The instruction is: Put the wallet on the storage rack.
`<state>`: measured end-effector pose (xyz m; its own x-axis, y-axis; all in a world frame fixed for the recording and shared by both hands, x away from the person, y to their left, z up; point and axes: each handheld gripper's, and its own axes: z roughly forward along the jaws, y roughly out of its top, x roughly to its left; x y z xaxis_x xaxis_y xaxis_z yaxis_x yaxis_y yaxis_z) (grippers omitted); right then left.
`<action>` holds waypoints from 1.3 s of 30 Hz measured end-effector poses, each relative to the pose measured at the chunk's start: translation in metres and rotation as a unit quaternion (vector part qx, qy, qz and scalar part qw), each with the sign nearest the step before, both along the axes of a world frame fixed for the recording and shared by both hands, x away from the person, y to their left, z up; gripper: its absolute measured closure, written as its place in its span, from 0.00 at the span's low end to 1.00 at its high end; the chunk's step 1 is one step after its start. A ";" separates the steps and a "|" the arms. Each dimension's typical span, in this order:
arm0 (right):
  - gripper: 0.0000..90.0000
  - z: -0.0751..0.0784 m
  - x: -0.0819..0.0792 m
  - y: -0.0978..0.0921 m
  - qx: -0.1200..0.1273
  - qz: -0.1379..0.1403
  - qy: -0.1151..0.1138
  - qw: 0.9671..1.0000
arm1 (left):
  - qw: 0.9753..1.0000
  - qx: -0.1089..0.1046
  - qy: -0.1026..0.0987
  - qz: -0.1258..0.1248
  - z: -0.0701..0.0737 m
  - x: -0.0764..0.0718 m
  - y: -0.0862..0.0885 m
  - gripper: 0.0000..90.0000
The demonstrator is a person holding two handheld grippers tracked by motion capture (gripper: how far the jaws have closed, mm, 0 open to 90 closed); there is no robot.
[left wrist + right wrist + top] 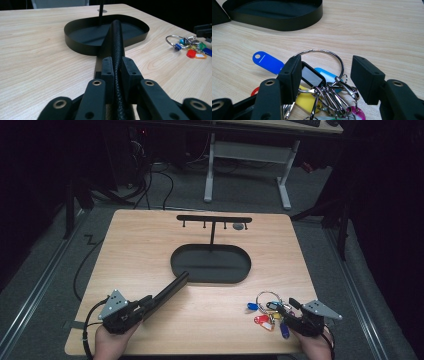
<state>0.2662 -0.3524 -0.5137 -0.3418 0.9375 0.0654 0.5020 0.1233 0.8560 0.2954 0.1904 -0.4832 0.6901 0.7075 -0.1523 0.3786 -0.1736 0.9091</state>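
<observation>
High view, L to R: left tongs [144,304] at the near-left of the tabletop [140,245], clamped on a flat black wallet-like case [167,293] with a braided edge. The case angles up-right, its far end at the rim of the black oval tray [210,251], prob. lined up to go in. The left gripper view confirms the jaws are pressed tight on the braided spine [117,50], held edge-on, the case running straight at the tray wall. Can't tell if the tip rests on the rim or just hovers over it.

Mid: the tray is the base of a T-shaped hook stand [213,219]; post up from the tray's back, pegs bare, something small and grey by the right end, unclear what.

Right: key bunch [269,312] w/ coloured tags flat on the tabletop, near-right, well apart from the tray. Right tongs [291,310] are apart, jaws straddling the bunch. In the right gripper view, the big ring [318,51] lies ahead, clips and tags between the jaws, nothing gripped yet. Looks like a pre-grasp on the keys, likely bound for a peg.
</observation>
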 end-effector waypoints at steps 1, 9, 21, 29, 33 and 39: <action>0.47 0.000 0.000 0.000 0.000 0.000 0.000 1.000 | 1.000 0.000 0.000 0.000 0.000 0.000 0.000 0.92; 0.47 0.001 0.000 -0.001 -0.001 0.000 -0.002 1.000 | 0.999 -0.031 0.015 -0.034 0.003 -0.010 -0.008 0.92; 0.47 0.000 0.000 -0.001 0.000 0.000 0.000 1.000 | 0.999 -0.028 0.009 -0.044 -0.002 -0.012 -0.015 0.91; 0.47 -0.001 0.001 0.000 0.000 0.002 0.003 1.000 | 0.999 -0.030 0.003 -0.020 -0.005 -0.009 -0.008 0.87; 0.47 -0.002 0.001 0.001 0.001 0.003 0.005 1.000 | 0.999 -0.031 0.007 -0.022 -0.005 -0.008 -0.008 0.82; 0.47 -0.002 0.001 0.000 0.002 0.004 0.005 1.000 | 1.000 -0.009 0.007 -0.028 -0.006 -0.008 -0.013 0.76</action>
